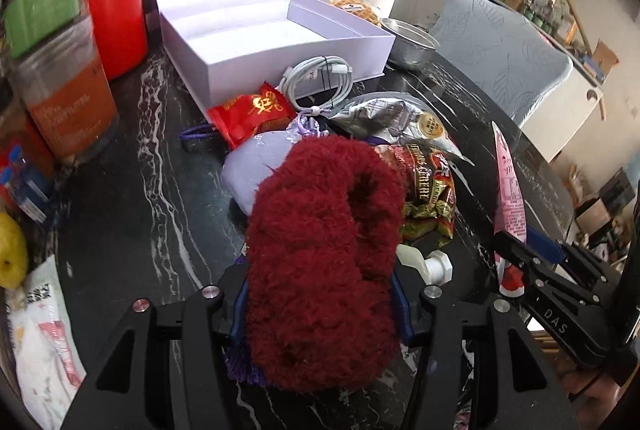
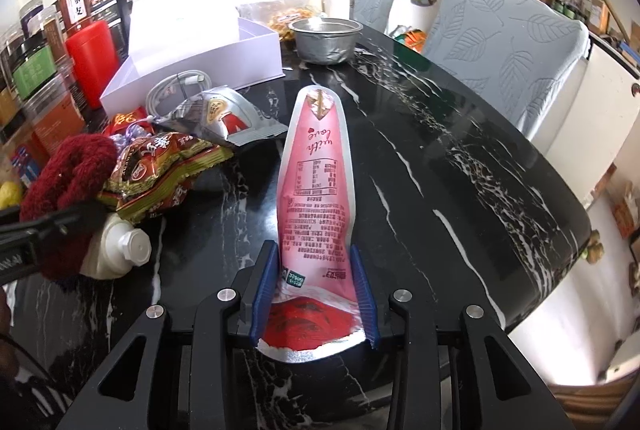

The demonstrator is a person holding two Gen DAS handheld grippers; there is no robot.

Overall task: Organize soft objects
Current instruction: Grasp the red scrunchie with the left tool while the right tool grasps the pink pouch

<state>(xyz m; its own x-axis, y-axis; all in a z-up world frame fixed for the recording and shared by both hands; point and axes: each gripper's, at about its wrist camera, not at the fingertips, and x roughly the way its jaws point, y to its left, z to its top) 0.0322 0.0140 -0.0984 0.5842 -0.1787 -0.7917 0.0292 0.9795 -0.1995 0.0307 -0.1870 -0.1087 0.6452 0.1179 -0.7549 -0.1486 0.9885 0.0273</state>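
A dark red fluffy cloth point(image 1: 320, 250) sits between the blue pads of my left gripper point(image 1: 320, 310), which press on its sides; it hangs just over a lilac drawstring pouch point(image 1: 256, 165) in a heap of packets. My right gripper point(image 2: 316, 294) is shut on the red lower end of a long pink foil pouch point(image 2: 316, 181), which stands up from the jaws over the black marble table point(image 2: 440, 169). In the right wrist view the fluffy cloth point(image 2: 68, 165) shows at the left. The pink pouch point(image 1: 508, 189) appears at the right of the left wrist view.
The heap holds a red candy packet point(image 1: 252, 113), a coiled white cable point(image 1: 320, 77), a silver pack point(image 1: 384, 117), a brown-gold snack bag point(image 1: 428, 197) and a white bottle point(image 2: 120, 250). Behind stand an open white box point(image 1: 280, 41), a metal bowl point(image 2: 326, 37) and jars point(image 1: 60, 89).
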